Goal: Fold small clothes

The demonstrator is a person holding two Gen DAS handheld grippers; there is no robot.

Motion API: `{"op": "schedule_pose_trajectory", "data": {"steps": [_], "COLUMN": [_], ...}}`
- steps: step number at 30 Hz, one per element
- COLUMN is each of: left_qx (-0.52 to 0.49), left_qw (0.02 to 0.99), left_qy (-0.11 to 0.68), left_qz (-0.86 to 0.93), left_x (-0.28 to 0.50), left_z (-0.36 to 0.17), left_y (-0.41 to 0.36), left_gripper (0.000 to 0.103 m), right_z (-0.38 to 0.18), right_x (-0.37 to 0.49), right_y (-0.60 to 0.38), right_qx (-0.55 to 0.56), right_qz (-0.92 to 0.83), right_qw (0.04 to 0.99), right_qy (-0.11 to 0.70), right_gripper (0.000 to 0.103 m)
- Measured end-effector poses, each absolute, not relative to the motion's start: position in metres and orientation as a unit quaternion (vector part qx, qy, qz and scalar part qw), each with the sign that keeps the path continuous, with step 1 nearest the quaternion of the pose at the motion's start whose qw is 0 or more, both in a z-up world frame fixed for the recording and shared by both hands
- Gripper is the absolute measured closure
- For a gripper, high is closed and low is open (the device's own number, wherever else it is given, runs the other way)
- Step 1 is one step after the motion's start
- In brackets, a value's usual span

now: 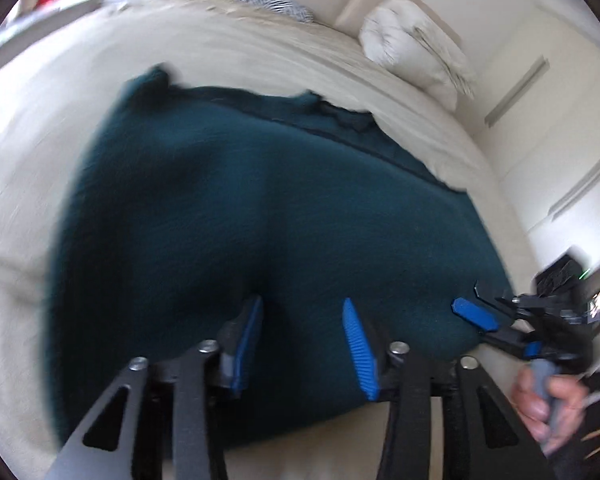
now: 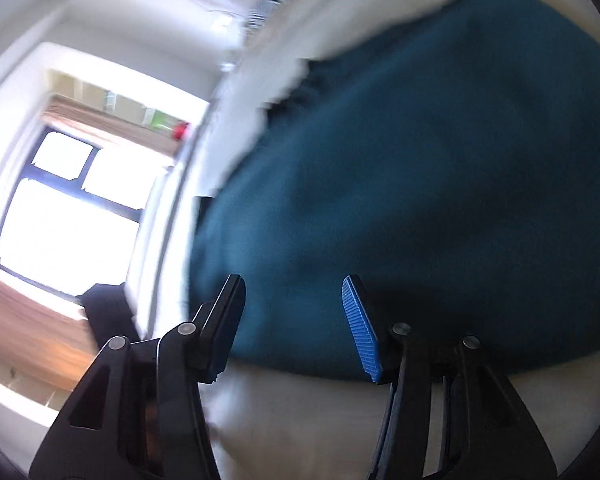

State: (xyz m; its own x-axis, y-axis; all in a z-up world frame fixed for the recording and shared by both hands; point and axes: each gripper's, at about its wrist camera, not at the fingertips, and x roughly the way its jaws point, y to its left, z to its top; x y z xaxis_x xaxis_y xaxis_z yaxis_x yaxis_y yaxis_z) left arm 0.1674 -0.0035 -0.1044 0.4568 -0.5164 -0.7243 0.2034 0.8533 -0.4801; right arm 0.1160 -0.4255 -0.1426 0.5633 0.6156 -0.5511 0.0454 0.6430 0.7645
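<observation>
A dark teal fleece garment (image 1: 260,208) lay flat on the cream bed (image 1: 40,160), soft and fuzzy. The left hand-held gripper (image 1: 300,320) and right hand-held gripper (image 2: 292,312) hovered above its near edge, ribbed blue pads parted, gripping nothing. A white pillow (image 1: 412,48) sat at one o'clock.

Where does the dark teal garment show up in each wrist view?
Left wrist: teal garment fills the centre, spread on the cream bedding.
Right wrist: it fills the right and centre, window on the left.
Shared landmark: the garment's near edge against the bedding.
</observation>
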Motion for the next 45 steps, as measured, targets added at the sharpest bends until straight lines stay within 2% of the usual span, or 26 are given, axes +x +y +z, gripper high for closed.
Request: {"op": "schedule_pose_trajectory", "data": {"steps": [2,4,5,7,8,13,21,23,26,27,28,30,38,45], "left_qx": [-0.189,-0.217,-0.238,-0.259,-0.264,-0.319,-0.367,-0.391,-0.396,-0.397,-0.401,-0.418,-0.435,-0.405], "left_qw": [0.841,0.852,0.855,0.861,0.859,0.800,0.747,0.727,0.715,0.712,0.704,0.686,0.691,0.718], "left_qy": [0.469,0.451,0.437,0.422,0.423,0.476,0.513,0.522,0.534,0.537,0.542,0.550,0.527,0.504], "left_qz": [-0.192,-0.154,-0.147,-0.119,-0.114,-0.176,-0.212,-0.215,-0.218,-0.219,-0.224,-0.229,-0.236,-0.258], "left_x": [0.161,0.152,0.150,0.150,0.153,0.179,0.202,0.209,0.214,0.216,0.217,0.216,0.209,0.210], "left_z": [-0.100,-0.090,-0.085,-0.080,-0.083,-0.112,-0.124,-0.129,-0.135,-0.137,-0.141,-0.151,-0.143,-0.096], "left_y": [0.028,0.066,0.084,0.110,0.115,0.105,0.095,0.094,0.095,0.095,0.094,0.097,0.102,0.078], "left_gripper": [0.059,0.043,0.041,0.027,0.027,0.028,0.028,0.031,0.042,0.051,0.067,0.084,0.087,0.088], "right_z": [-0.154,-0.150,-0.146,-0.133,-0.126,-0.090,-0.069,-0.071,-0.079,-0.081,-0.082,-0.089,-0.125,-0.147], "right_x": [0.101,0.087,0.081,0.068,0.064,0.065,0.129,0.156,0.195,0.207,0.211,0.219,0.254,0.258], "right_y": [-0.451,-0.484,-0.491,-0.507,-0.511,-0.499,-0.384,-0.350,-0.311,-0.300,-0.294,-0.289,-0.243,-0.264], "right_qx": [0.433,0.460,0.462,0.464,0.464,0.444,0.400,0.391,0.391,0.395,0.398,0.401,0.368,0.426], "right_qz": [0.169,0.124,0.113,0.083,0.080,0.140,0.233,0.253,0.273,0.277,0.280,0.286,0.284,0.310], "right_qw": [0.785,0.792,0.795,0.804,0.808,0.808,0.780,0.770,0.754,0.747,0.741,0.730,0.710,0.682], "right_qy": [0.408,0.382,0.376,0.363,0.355,0.360,0.422,0.437,0.452,0.457,0.463,0.474,0.529,0.507], "right_gripper": [0.060,0.059,0.057,0.053,0.050,0.049,0.049,0.049,0.049,0.049,0.049,0.049,0.051,0.051]}}
